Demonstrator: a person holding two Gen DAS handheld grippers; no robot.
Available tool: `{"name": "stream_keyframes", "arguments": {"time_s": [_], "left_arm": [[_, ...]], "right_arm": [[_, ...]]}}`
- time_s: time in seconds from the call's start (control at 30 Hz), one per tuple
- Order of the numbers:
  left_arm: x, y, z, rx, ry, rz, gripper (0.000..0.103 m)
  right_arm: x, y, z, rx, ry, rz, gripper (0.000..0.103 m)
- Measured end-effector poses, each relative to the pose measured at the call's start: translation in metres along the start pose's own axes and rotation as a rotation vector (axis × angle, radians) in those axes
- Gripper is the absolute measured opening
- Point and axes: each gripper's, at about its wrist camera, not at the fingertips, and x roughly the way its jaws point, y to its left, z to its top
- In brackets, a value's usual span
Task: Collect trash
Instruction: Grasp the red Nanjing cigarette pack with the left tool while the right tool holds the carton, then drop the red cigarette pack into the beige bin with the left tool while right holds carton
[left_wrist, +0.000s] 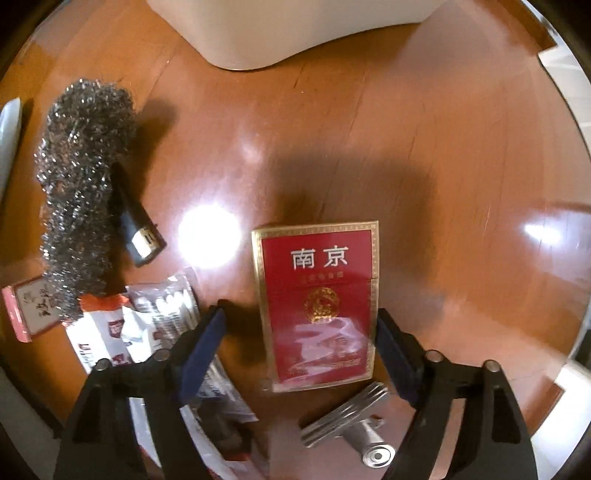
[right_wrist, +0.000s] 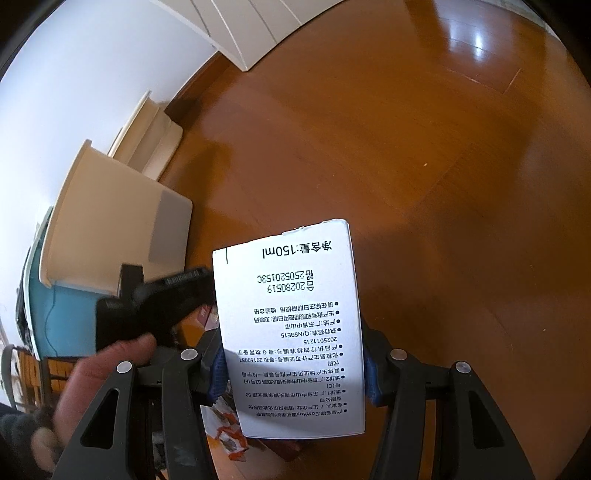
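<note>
A red cigarette pack (left_wrist: 317, 306) with gold trim lies flat on the wooden floor. My left gripper (left_wrist: 299, 325) is open, its blue pads on either side of the pack's lower half; the right pad is close to the pack's edge. A white trash bin (left_wrist: 295, 29) stands ahead at the top. My right gripper (right_wrist: 293, 365) is shut on a white printed carton (right_wrist: 291, 325) and holds it up above the floor. The left gripper (right_wrist: 162, 295) and the hand (right_wrist: 99, 376) holding it show at the left of the right wrist view.
A steel wool scourer (left_wrist: 79, 192), a black plug (left_wrist: 142, 232), cotton swab packet (left_wrist: 166, 306), torn wrappers (left_wrist: 110, 332), a small pink card (left_wrist: 27, 310) and a metal piece (left_wrist: 351, 413) lie on the floor. Cream bins (right_wrist: 114, 206) stand by the white wall.
</note>
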Motion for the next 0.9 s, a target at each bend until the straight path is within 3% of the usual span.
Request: {"name": "stream_keyframes", "arguments": {"time_s": [0.07,0.23,0.3,0.43,0.57,0.67,0.77,0.83,0.9], "left_arm": [[-0.005,-0.004,0.000,0.049,-0.015,0.029,0.054],[-0.013,-0.016,0.005,0.162,0.021,-0.050,0.054],[-0.028,-0.022,0.002,0.239,0.000,-0.073,0.054],[-0.092,-0.045,-0.026,0.524,-0.062,-0.167,0.054],[-0.201,-0.065,-0.058,0.836,-0.243,-0.241,0.054],[-0.282,-0.067,-0.056,0.959,-0.455,-0.249,0.054],[-0.346,-0.056,-0.014,0.940,-0.676,-0.192,0.054],[-0.360,-0.047,0.015,0.885,-0.738,-0.138,0.054],[-0.358,-0.030,0.055,0.811,-0.750,-0.094,0.054]], "right_arm": [[-0.004,-0.002,0.000,0.001,-0.008,-0.002,0.058],[-0.003,-0.004,-0.001,0.016,-0.007,-0.005,0.058],[-0.001,-0.005,-0.001,0.024,-0.004,-0.006,0.058],[-0.002,-0.007,0.002,0.045,-0.017,-0.009,0.058],[-0.005,-0.007,0.005,0.064,-0.034,-0.010,0.058],[-0.006,-0.001,0.006,0.056,-0.046,-0.008,0.058],[-0.005,0.008,0.008,0.044,-0.049,0.003,0.058],[-0.004,0.015,0.009,0.029,-0.050,0.008,0.058],[-0.002,0.023,0.010,0.008,-0.048,0.014,0.058]]}}
